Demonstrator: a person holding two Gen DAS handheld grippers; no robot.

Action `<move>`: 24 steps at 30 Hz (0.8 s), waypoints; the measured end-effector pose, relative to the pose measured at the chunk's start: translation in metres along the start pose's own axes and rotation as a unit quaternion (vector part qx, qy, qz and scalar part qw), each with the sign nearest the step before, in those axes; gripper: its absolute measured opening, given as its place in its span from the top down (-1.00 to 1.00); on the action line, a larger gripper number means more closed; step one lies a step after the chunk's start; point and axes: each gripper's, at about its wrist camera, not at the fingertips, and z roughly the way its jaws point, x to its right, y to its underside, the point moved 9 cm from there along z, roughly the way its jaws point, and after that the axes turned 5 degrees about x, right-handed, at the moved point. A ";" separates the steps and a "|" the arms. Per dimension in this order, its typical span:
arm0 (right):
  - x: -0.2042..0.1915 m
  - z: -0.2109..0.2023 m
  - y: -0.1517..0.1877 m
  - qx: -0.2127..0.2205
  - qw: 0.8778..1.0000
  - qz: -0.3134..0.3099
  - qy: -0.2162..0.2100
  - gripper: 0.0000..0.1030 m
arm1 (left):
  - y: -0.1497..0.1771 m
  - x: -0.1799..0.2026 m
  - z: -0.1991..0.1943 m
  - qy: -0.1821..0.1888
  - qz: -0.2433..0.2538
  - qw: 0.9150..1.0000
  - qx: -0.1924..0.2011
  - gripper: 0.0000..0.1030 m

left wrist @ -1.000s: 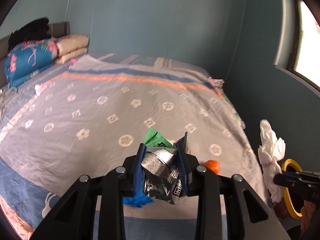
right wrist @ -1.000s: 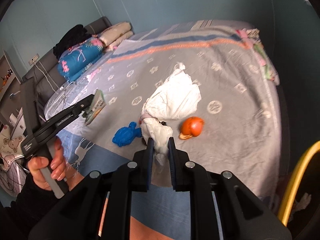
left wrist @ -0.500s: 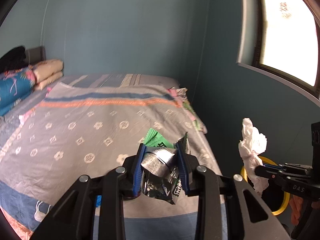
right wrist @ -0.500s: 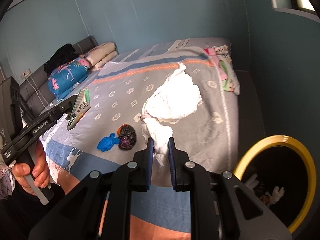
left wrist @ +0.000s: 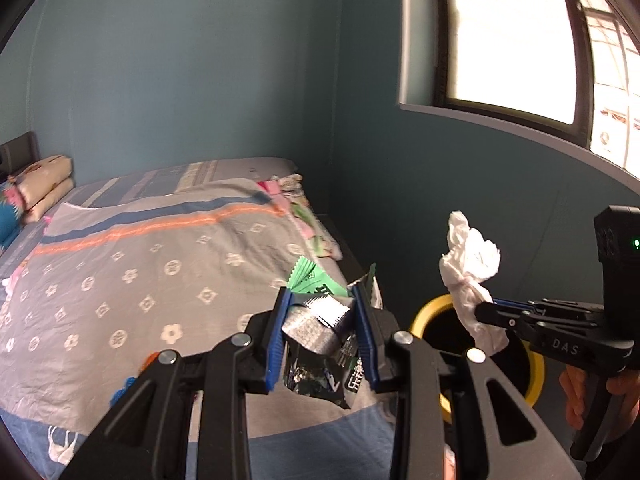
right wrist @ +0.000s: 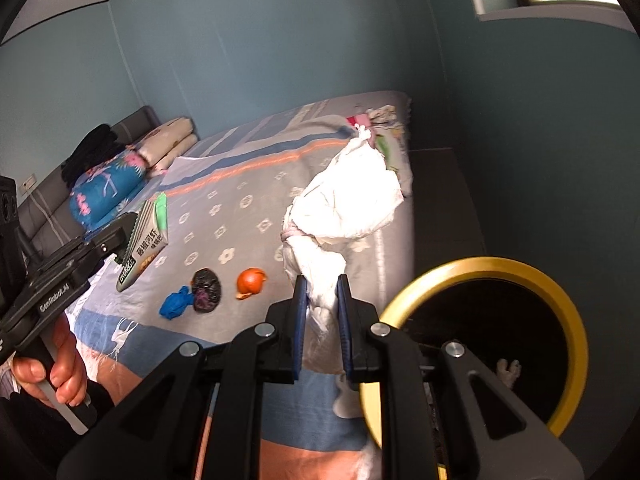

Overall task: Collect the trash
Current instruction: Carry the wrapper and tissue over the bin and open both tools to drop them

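My left gripper is shut on a crumpled silver and green snack wrapper, held above the bed's foot end. From the right wrist view the same wrapper shows in that gripper at the left. My right gripper is shut on a wad of white tissue, which hangs beside the yellow-rimmed black bin. The tissue and the bin also appear at the right of the left wrist view. On the bed lie an orange peel, a dark crumpled scrap and a blue scrap.
The bed with a grey patterned cover fills the left. Folded quilts and pillows sit at its head. A teal wall and a window stand to the right. The bin sits on the floor between bed and wall.
Both grippers have swung to the right and risen, away from the bed, carrying the wrapper and the tissue. The yellow-rimmed bin has come into full view under the right gripper.
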 end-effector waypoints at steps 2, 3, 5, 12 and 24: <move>0.013 -0.006 0.002 0.003 1.000 0.004 0.008 0.72 | 0.001 0.017 0.006 0.011 0.009 1.000 -0.002 0.43; 0.016 -0.007 0.002 0.004 1.000 0.004 0.011 0.72 | 0.002 0.023 0.008 0.014 0.013 1.000 -0.001 0.43; 0.026 -0.013 0.003 0.009 1.000 0.005 0.021 0.72 | 0.003 0.038 0.014 0.024 0.021 0.999 -0.002 0.43; 0.066 -0.027 0.011 0.013 0.998 0.022 0.049 0.71 | 0.007 0.085 0.034 0.062 0.039 0.997 -0.010 0.43; 0.125 -0.024 0.034 -0.009 0.994 0.066 0.091 0.71 | 0.033 0.136 0.081 0.101 0.043 0.993 -0.050 0.42</move>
